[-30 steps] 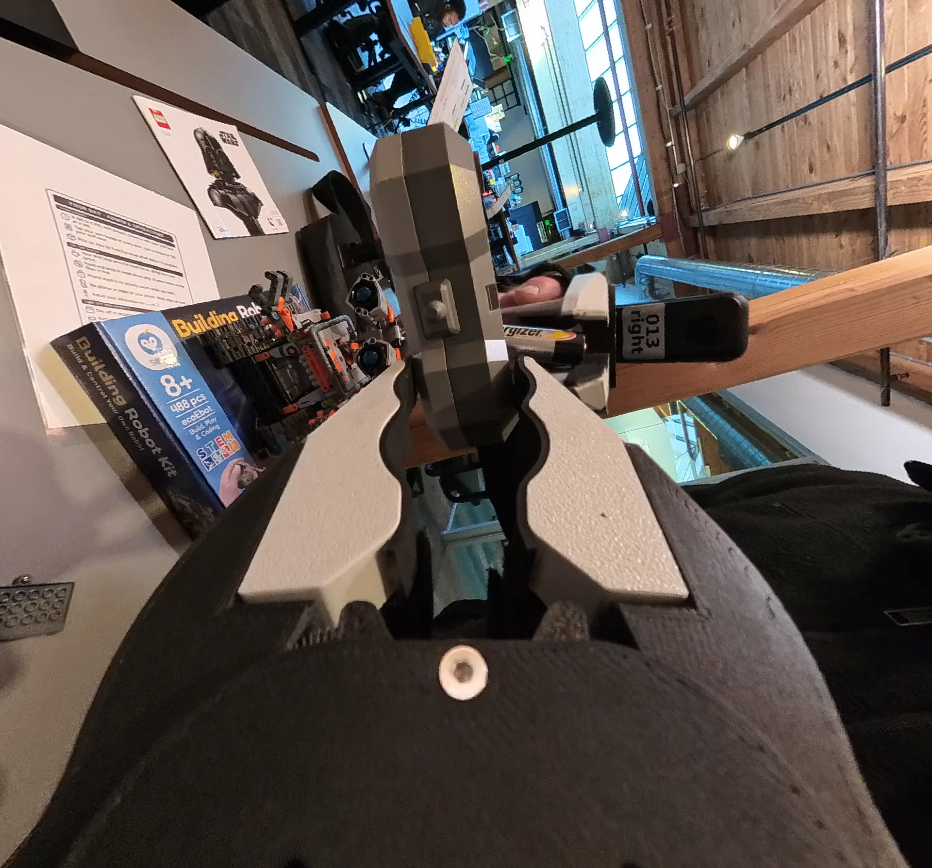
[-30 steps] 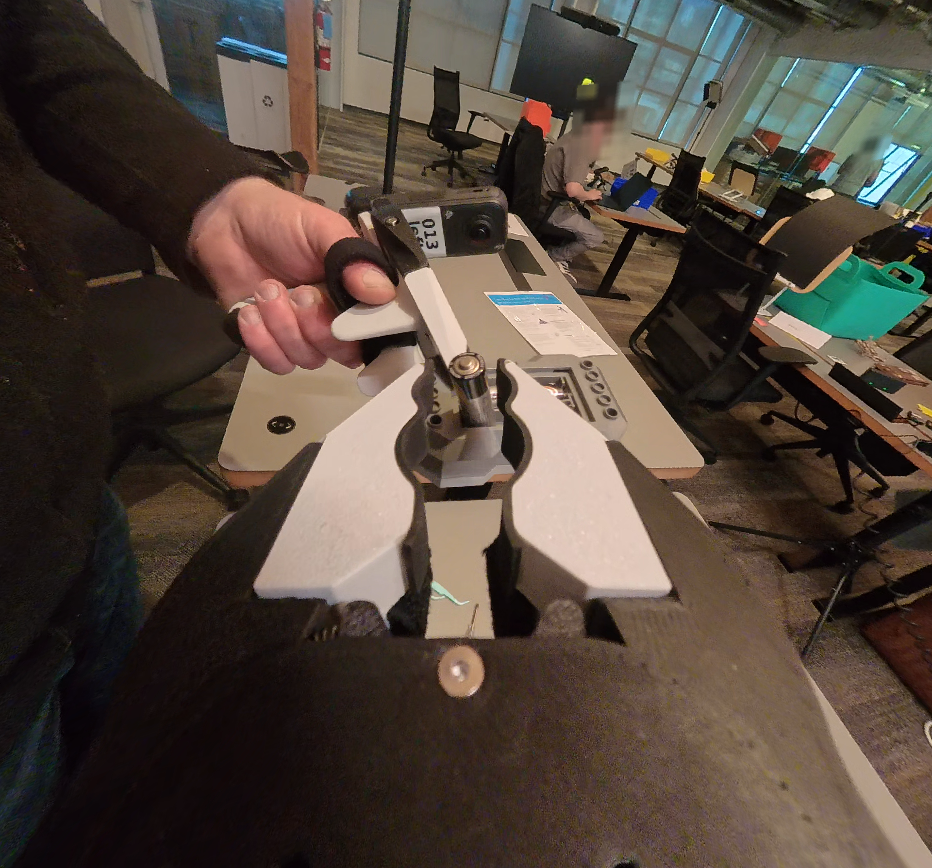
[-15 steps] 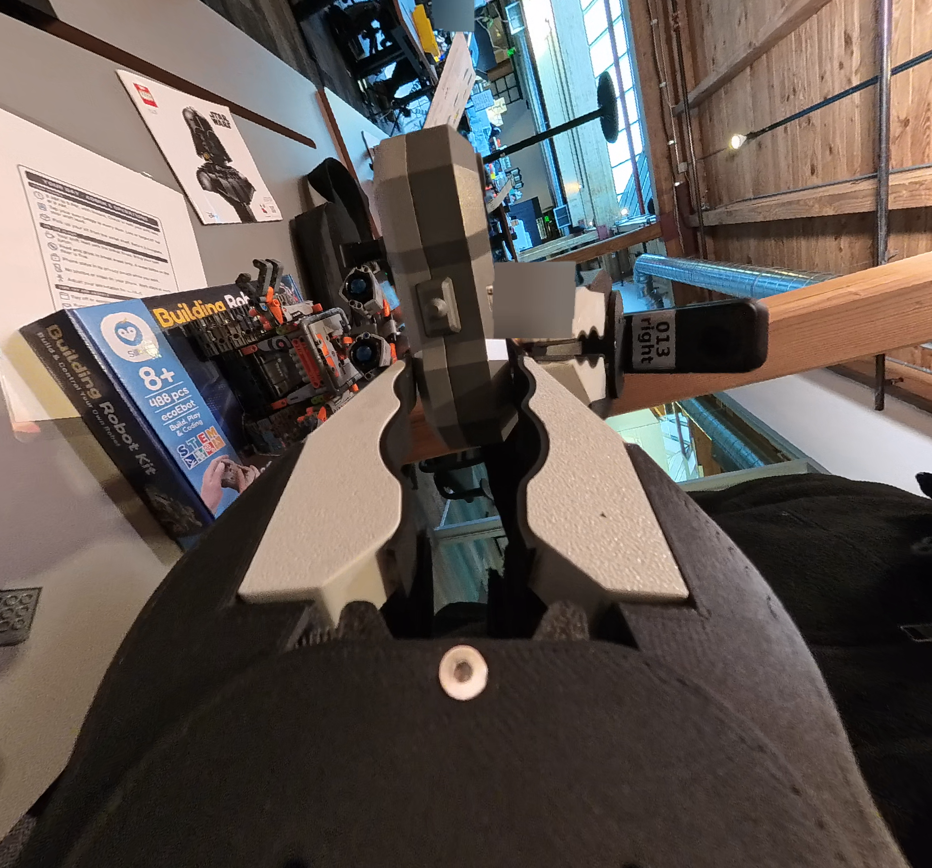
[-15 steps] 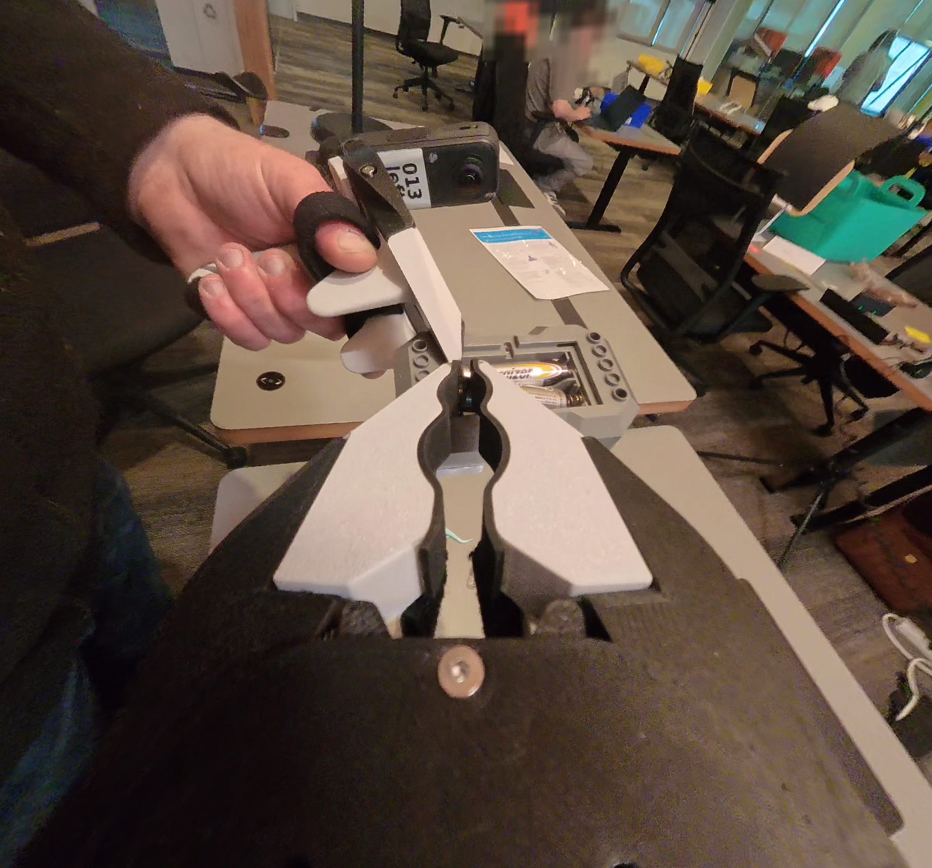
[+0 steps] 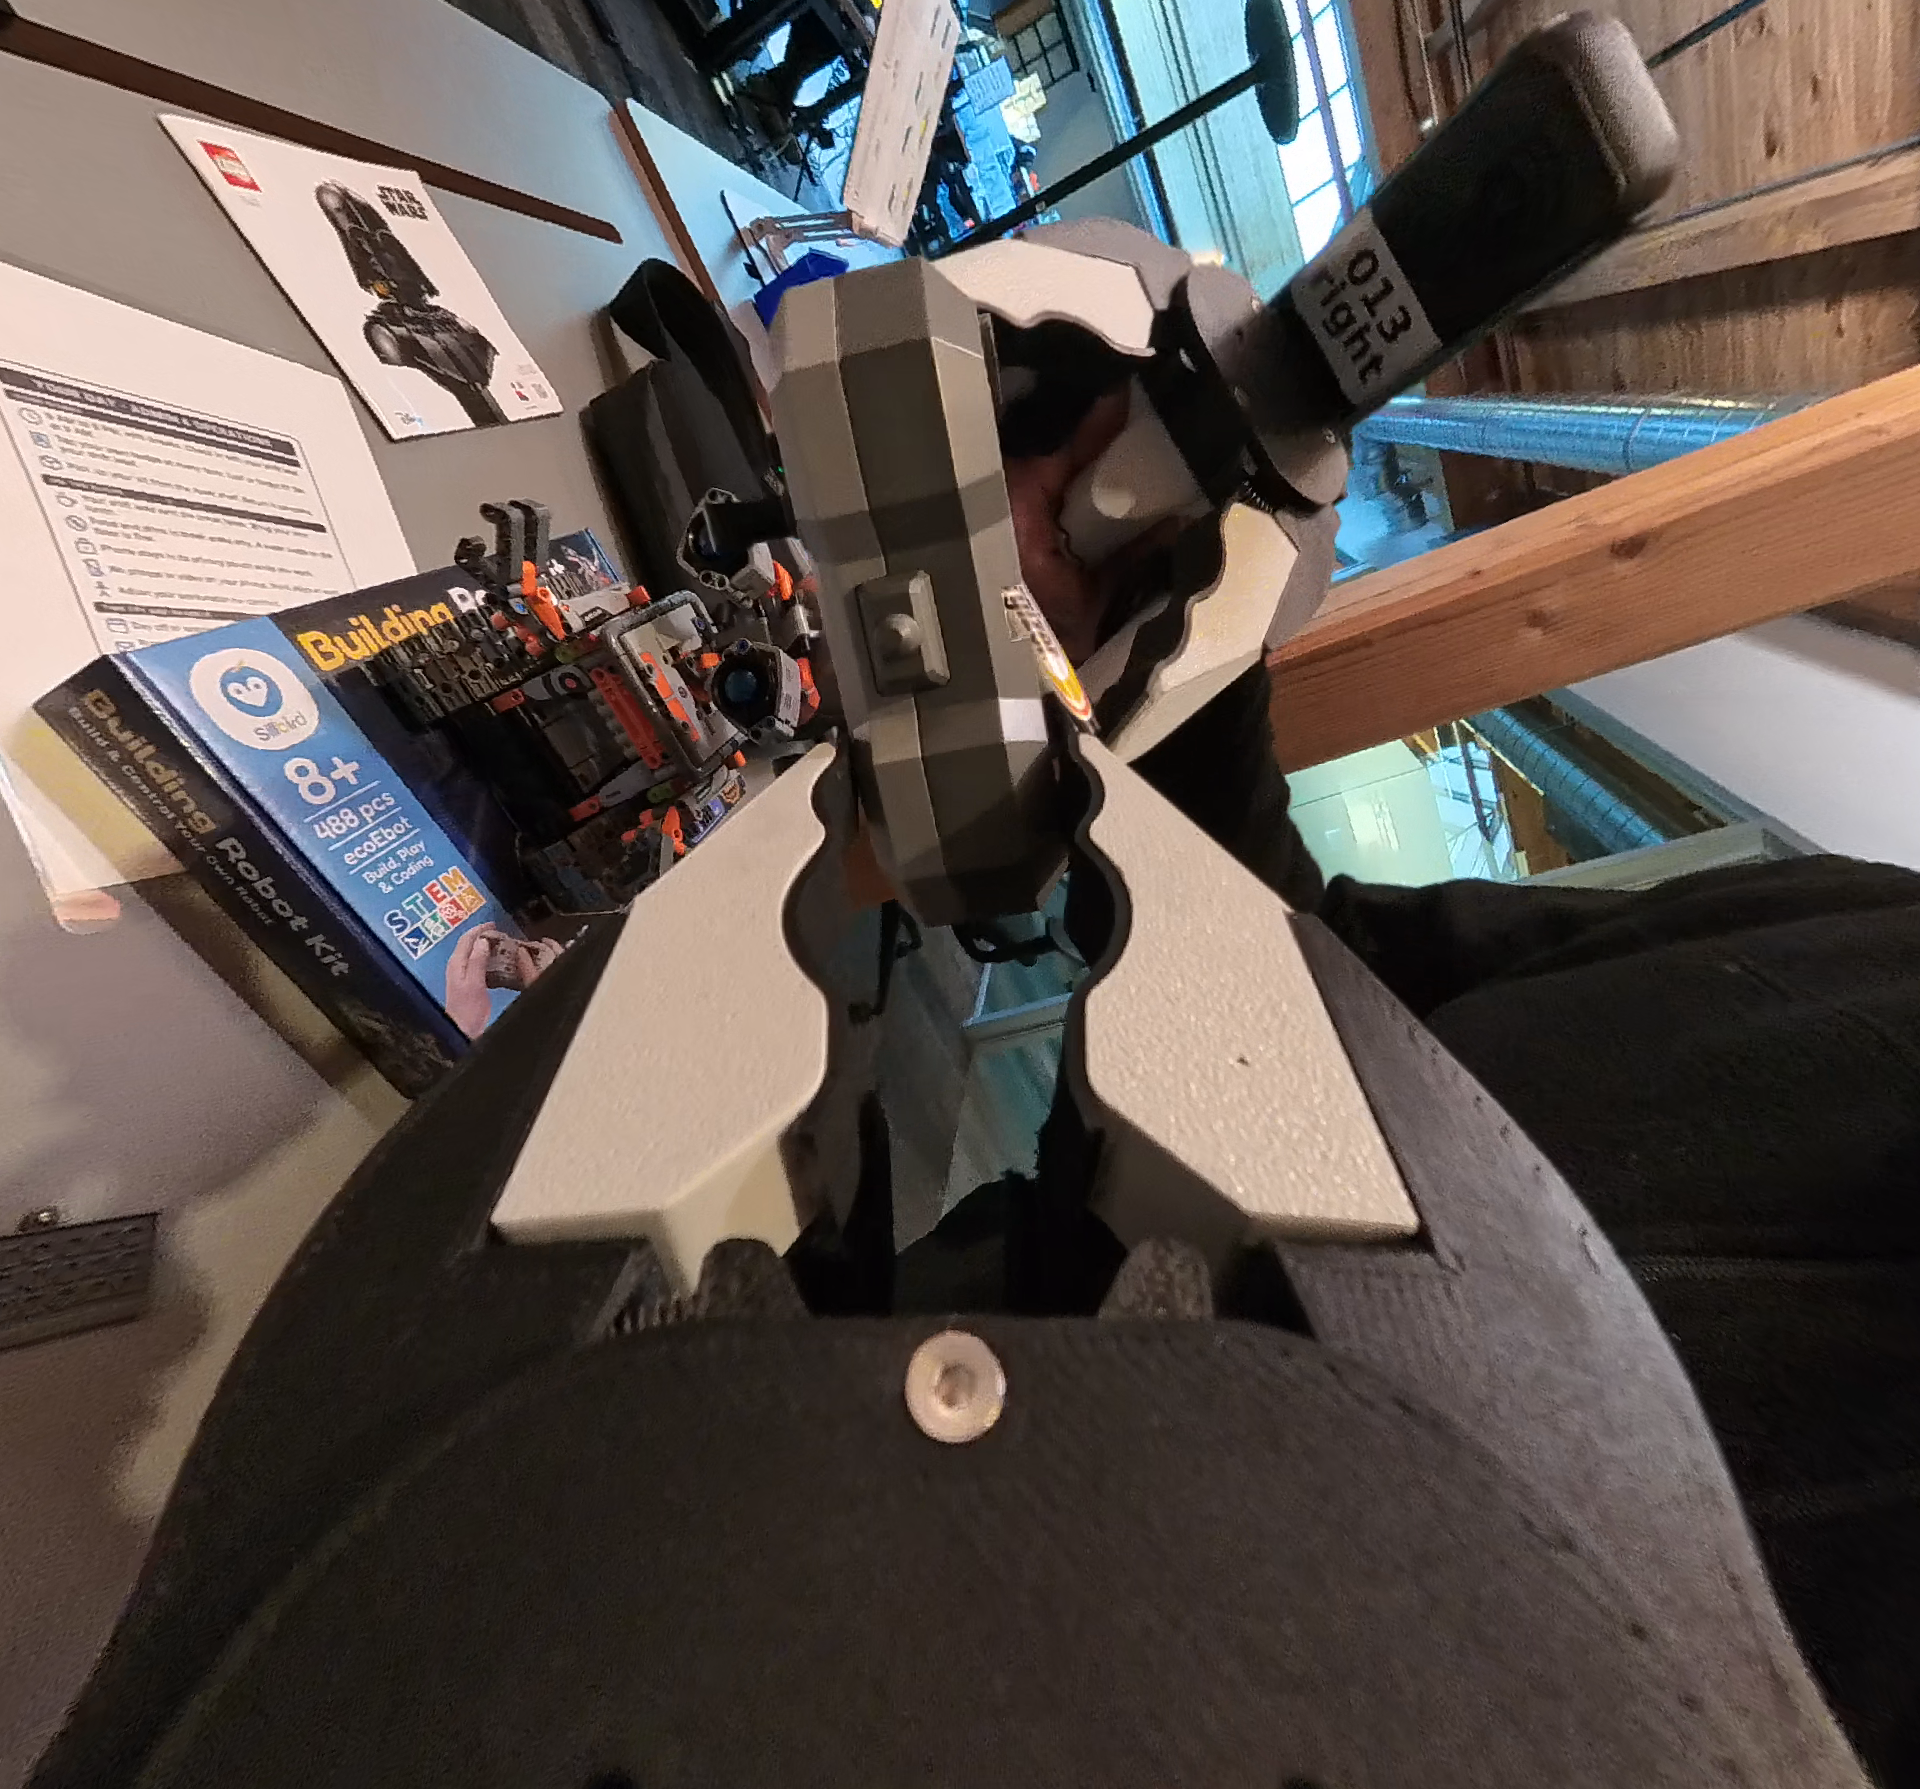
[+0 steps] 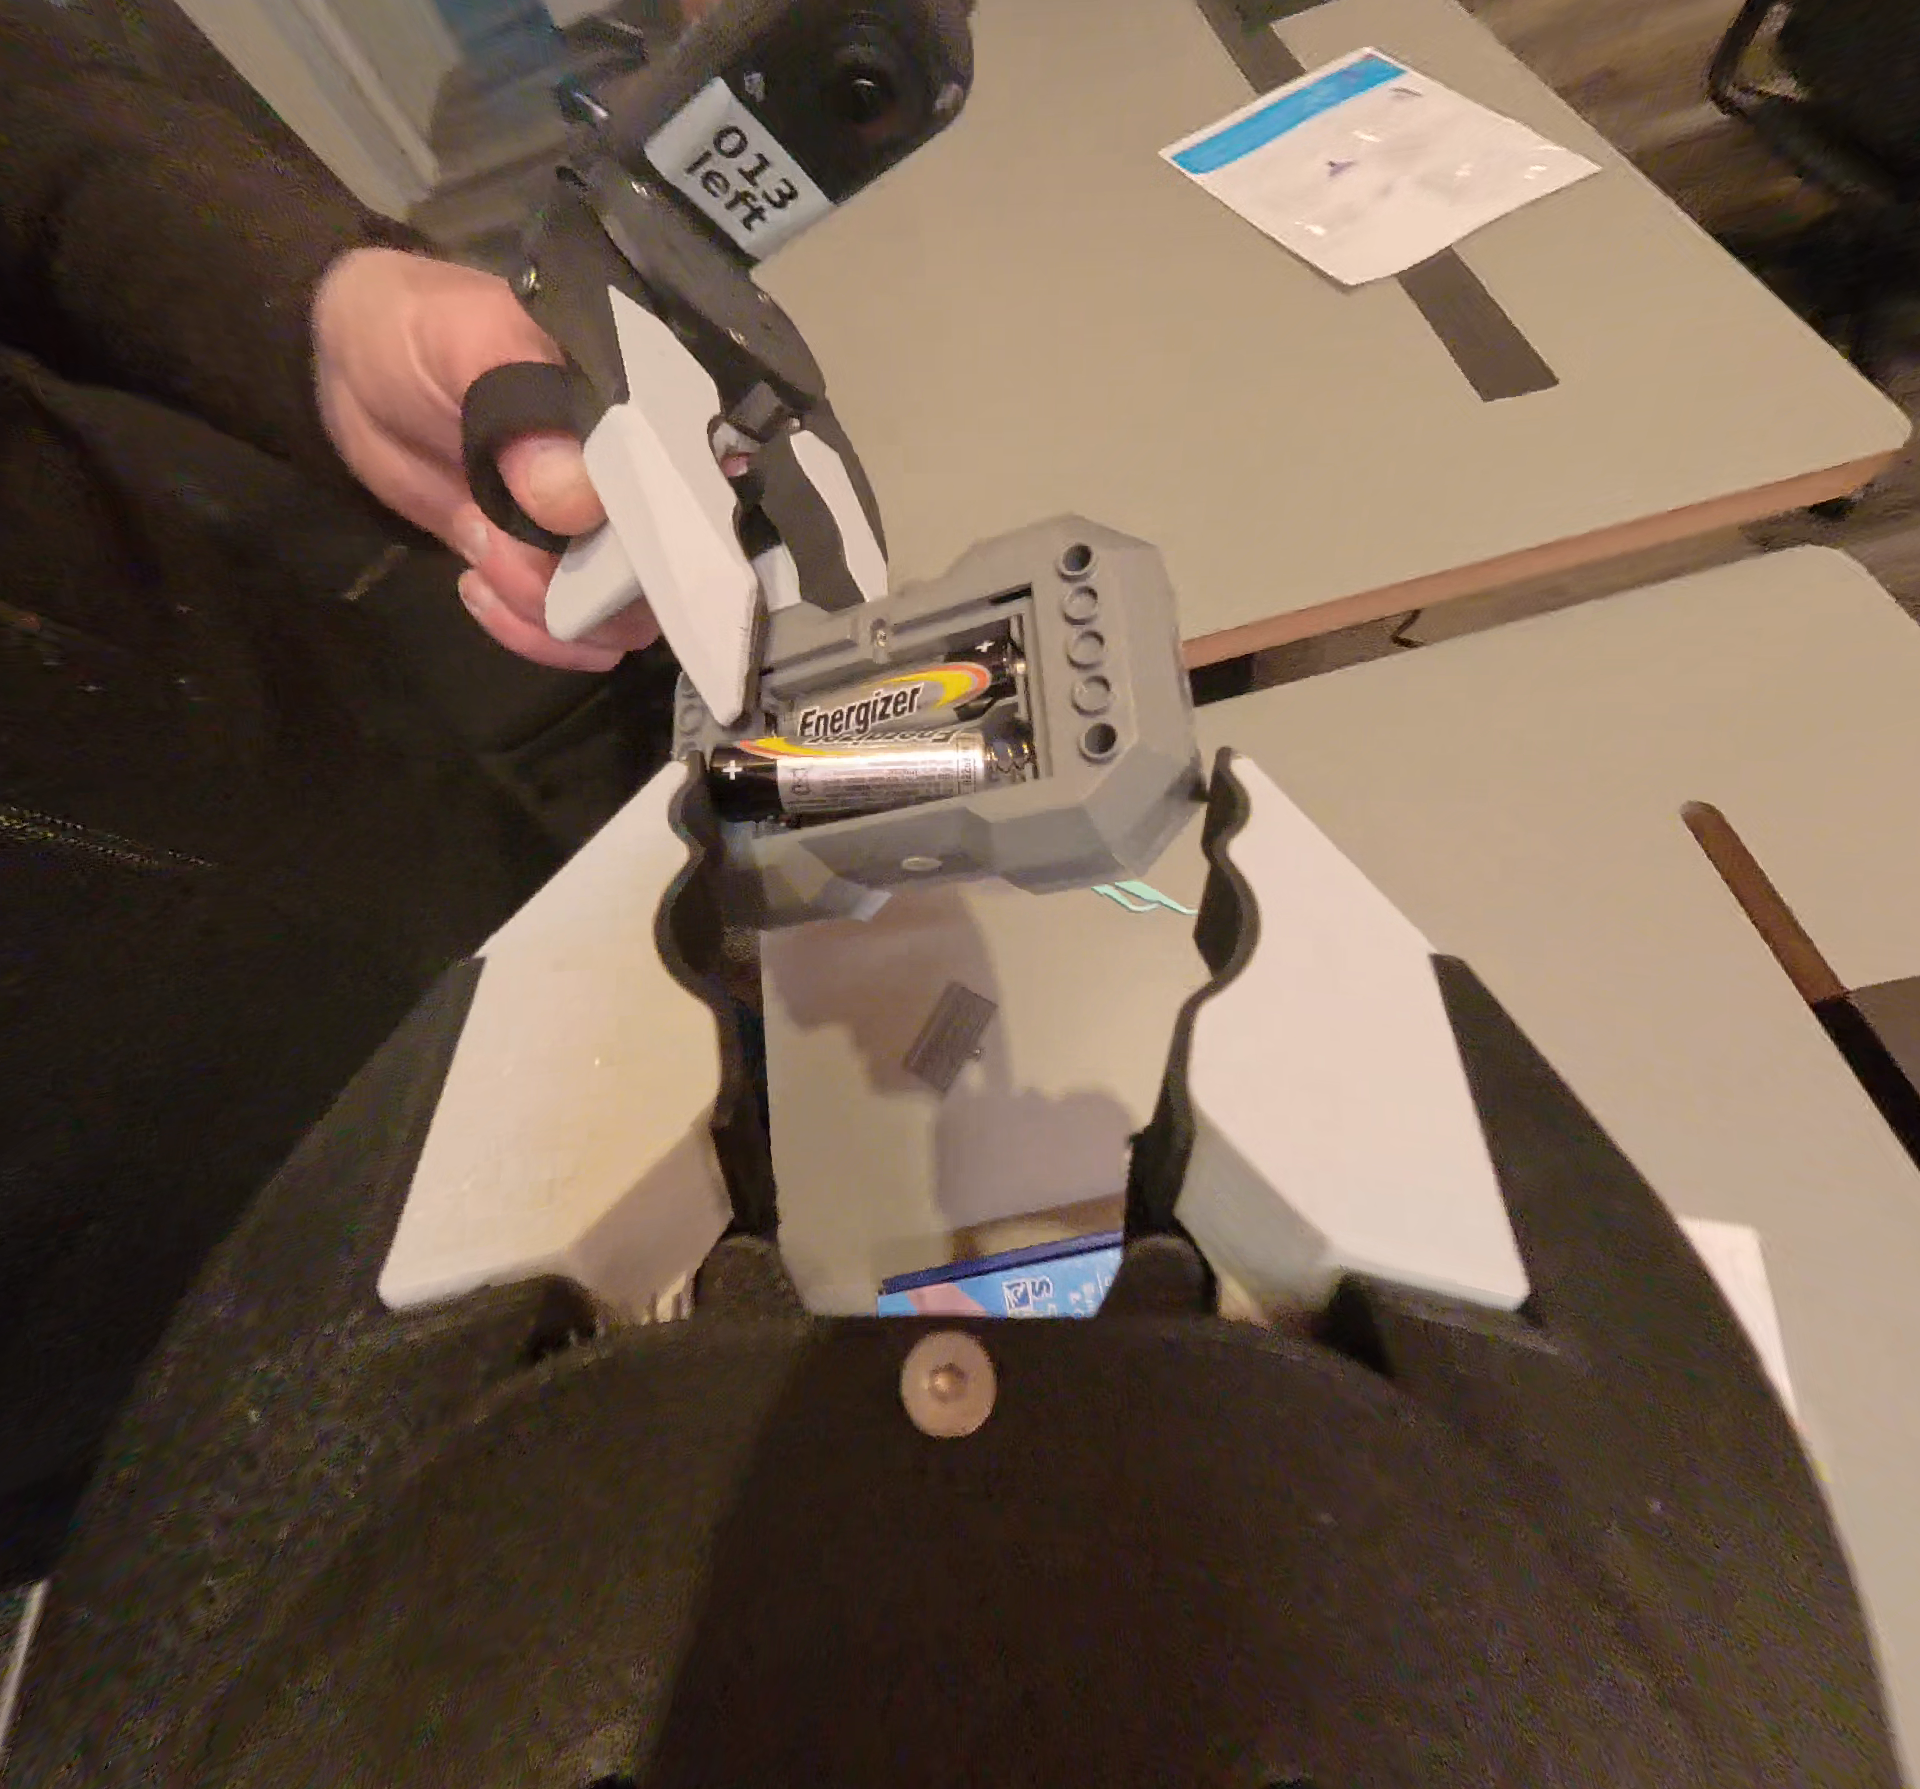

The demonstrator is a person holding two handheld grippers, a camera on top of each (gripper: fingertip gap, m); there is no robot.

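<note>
Left gripper [image 5: 954,804] pinching grey battery box [image 5: 914,586] by one end, box tilted, off table [image 6: 1143,305]. Right gripper [image 6: 951,804] spread wide, empty, box just ahead between its fingertips. Two batteries [image 6: 883,731] in open bay; nearer one looks proud. Judgement: steady left grip, press nearer battery flat.
</note>
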